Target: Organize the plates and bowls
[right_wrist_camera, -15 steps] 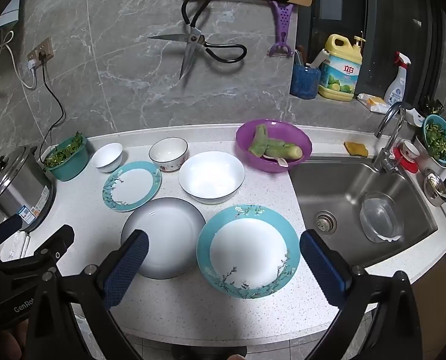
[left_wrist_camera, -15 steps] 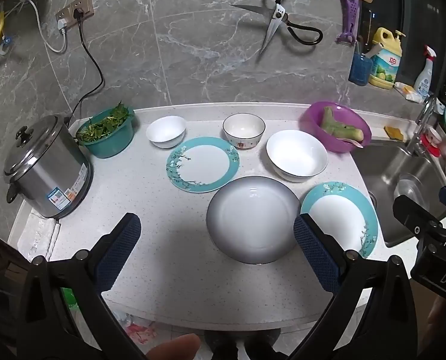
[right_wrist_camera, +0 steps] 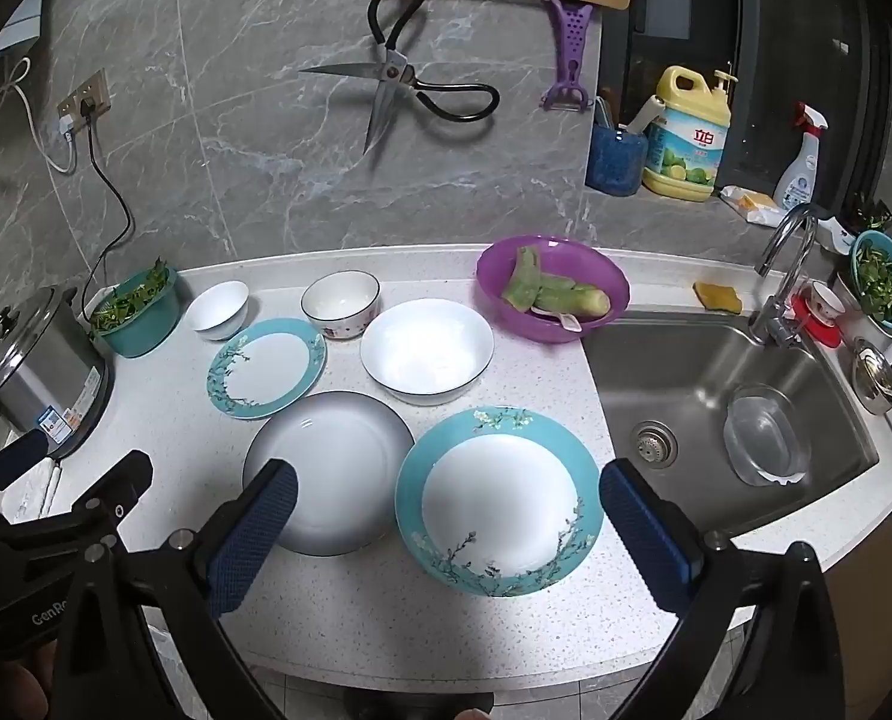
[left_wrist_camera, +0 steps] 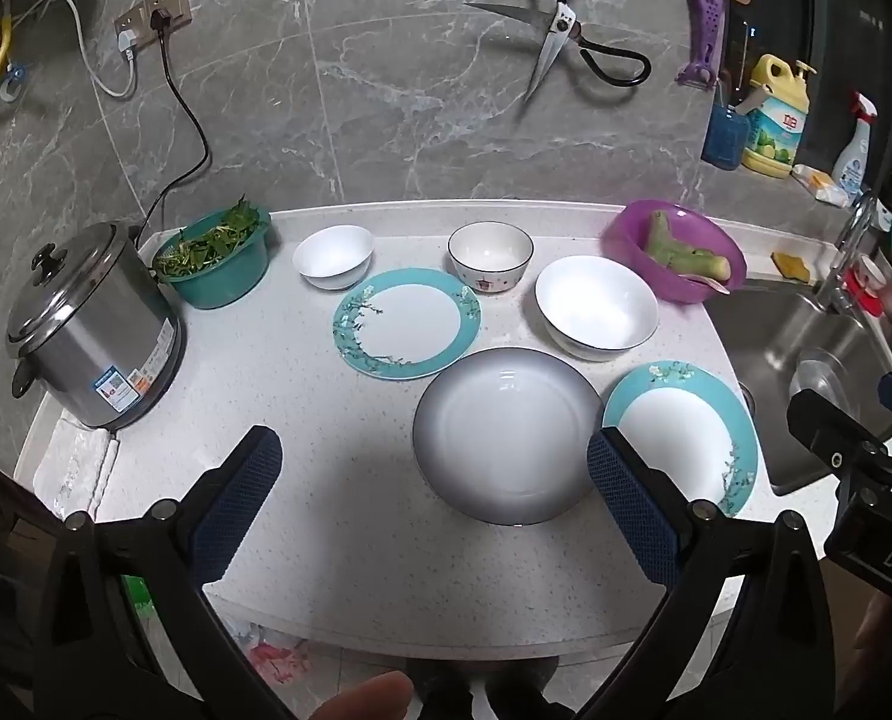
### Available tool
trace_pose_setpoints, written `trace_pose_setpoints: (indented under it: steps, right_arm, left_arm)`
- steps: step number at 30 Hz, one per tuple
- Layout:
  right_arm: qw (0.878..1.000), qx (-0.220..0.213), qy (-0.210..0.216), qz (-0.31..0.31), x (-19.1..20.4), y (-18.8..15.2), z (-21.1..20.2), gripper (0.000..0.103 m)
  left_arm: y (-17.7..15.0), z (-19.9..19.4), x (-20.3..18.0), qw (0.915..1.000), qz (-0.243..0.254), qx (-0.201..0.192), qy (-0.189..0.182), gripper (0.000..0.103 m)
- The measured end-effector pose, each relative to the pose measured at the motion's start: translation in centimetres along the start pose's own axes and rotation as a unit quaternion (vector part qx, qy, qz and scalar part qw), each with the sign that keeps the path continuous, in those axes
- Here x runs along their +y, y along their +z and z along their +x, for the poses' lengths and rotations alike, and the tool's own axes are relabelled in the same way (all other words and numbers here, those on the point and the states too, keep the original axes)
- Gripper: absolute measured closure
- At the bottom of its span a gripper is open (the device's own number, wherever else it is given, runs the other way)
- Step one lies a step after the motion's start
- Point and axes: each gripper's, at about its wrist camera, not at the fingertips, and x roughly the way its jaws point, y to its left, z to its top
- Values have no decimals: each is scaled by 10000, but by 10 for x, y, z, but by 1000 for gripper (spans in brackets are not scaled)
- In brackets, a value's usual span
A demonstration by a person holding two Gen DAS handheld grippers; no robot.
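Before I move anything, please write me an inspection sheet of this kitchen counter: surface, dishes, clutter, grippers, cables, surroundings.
Surface: white speckled stone counter, dry where visible.
Job's things: two teal-rimmed flowered plates; grey-rimmed white plate between them; large white bowl; patterned dark-rimmed bowl; small white bowl. All separate, none stacked.
Clutter: steel rice cooker; teal basin of greens; purple basin with peeled vegetables.
Grippers: left gripper and right gripper open, holding nothing, above the counter's front edge.
Cables: black cord running from the wall socket down towards the cooker.
Surroundings: steel sink on the right; scissors hanging on the wall.
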Motion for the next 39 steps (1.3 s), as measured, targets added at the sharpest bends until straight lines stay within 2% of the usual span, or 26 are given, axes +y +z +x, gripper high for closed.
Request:
trace_pose_setpoints:
  steps: [39]
  right_arm:
    - [10000,43,4,8,2,4,7,0]
  left_arm:
    - [2,10,0,10000,2,48,-13,0]
